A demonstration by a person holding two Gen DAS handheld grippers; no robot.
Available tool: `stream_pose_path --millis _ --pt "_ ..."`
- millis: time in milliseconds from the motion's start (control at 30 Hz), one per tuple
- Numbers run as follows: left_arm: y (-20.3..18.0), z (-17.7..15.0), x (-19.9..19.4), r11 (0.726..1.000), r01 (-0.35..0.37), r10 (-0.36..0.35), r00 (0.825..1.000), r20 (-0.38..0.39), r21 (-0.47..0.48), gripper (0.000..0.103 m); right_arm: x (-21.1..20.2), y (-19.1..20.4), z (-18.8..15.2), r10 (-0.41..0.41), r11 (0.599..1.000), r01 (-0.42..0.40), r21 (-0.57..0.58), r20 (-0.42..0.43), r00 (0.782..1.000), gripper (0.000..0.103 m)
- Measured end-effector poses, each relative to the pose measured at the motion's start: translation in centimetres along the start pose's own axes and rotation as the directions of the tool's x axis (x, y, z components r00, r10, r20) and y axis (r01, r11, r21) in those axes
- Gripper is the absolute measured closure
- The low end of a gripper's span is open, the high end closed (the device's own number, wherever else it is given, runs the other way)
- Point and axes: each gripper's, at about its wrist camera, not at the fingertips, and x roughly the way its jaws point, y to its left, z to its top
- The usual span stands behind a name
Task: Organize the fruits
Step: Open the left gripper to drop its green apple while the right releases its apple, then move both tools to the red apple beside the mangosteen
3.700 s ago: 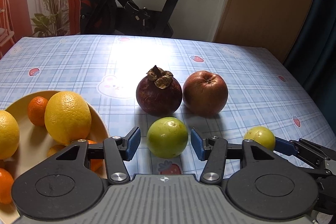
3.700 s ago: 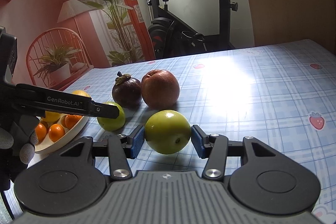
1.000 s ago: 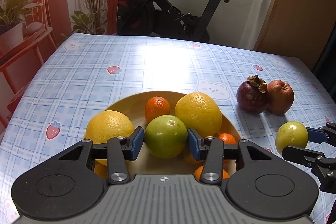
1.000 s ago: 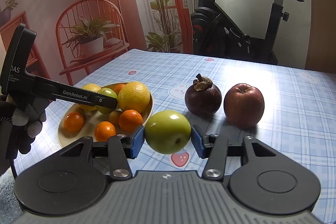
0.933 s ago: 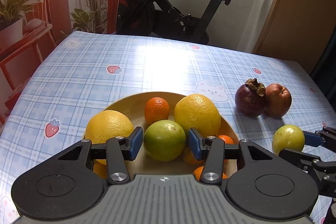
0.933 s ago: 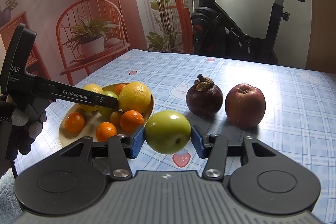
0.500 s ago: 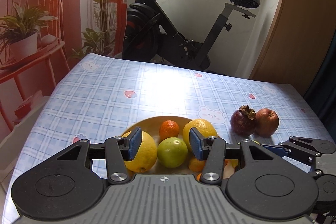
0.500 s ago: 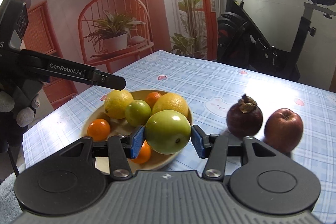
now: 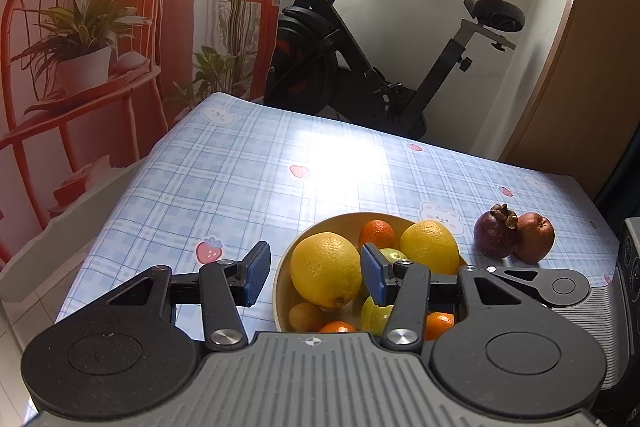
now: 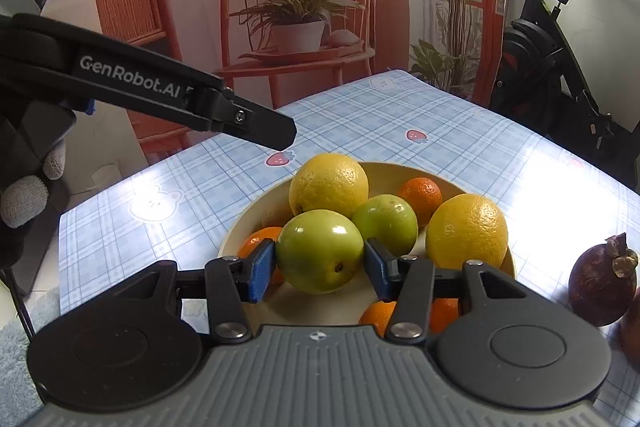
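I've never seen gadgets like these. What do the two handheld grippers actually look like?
Each is a black tool with a ribbed grey body, two round black discs and silver pivot screws. The right gripper has blue-padded fingers. The left gripper matches it, with white "GenRobot.AI" lettering on its side and a grey knit glove behind.

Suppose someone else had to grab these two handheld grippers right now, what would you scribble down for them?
Left gripper: open, empty, raised above the table near the round cream plate.
Right gripper: shut on a shiny green apple-like fruit, held over the plate's near side.
Done: one green fruit already lies in the plate among the yellow citrus and small oranges.
Left: release the held fruit into the plate. The dark purple mangosteen and the red apple sit on the checked tablecloth, probably next.
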Motion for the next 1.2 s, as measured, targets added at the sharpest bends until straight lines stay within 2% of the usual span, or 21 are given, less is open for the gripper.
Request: stream_pose_path --millis 267,500,700,900,1033,1200 --pt "0.9 -0.2 0.3 1.000 -0.015 0.014 1.000 -0.007 -0.027 0.051 0.8 -0.8 0.3 -0.022 0.999 0.022 0.023 -0.016 1.000 0.050" --pt "-0.2 0.0 0.0 1.000 -0.009 0.009 1.000 0.000 -0.010 0.051 -2.7 -2.0 -0.3 -0.039 0.997 0.035 0.064 0.067 0.997 0.050" --pt "-2.4 0.2 0.3 1.000 0.018 -0.018 1.000 0.004 0.007 0.051 -6.5 -4.7 -1.7 -0.117 0.988 0.102 0.116 0.135 0.984 0.050" --pt "-5.4 0.3 1.6 0.998 0.059 -0.059 0.998 -0.010 0.012 0.051 -9.0 -8.2 -4.1 -0.201 0.968 0.175 0.178 0.141 0.969 0.050" --pt "-7.8 0.5 2.5 0.995 0.092 -0.091 0.996 -0.021 0.031 0.051 -10.5 -10.5 -5.5 -0.245 0.955 0.212 0.208 0.146 0.958 0.042" --pt "-10.5 1.2 3.3 0.990 0.120 -0.118 0.993 -0.028 0.071 0.051 -11.9 -12.8 -6.8 -0.289 0.941 0.250 0.228 0.155 0.945 0.042"
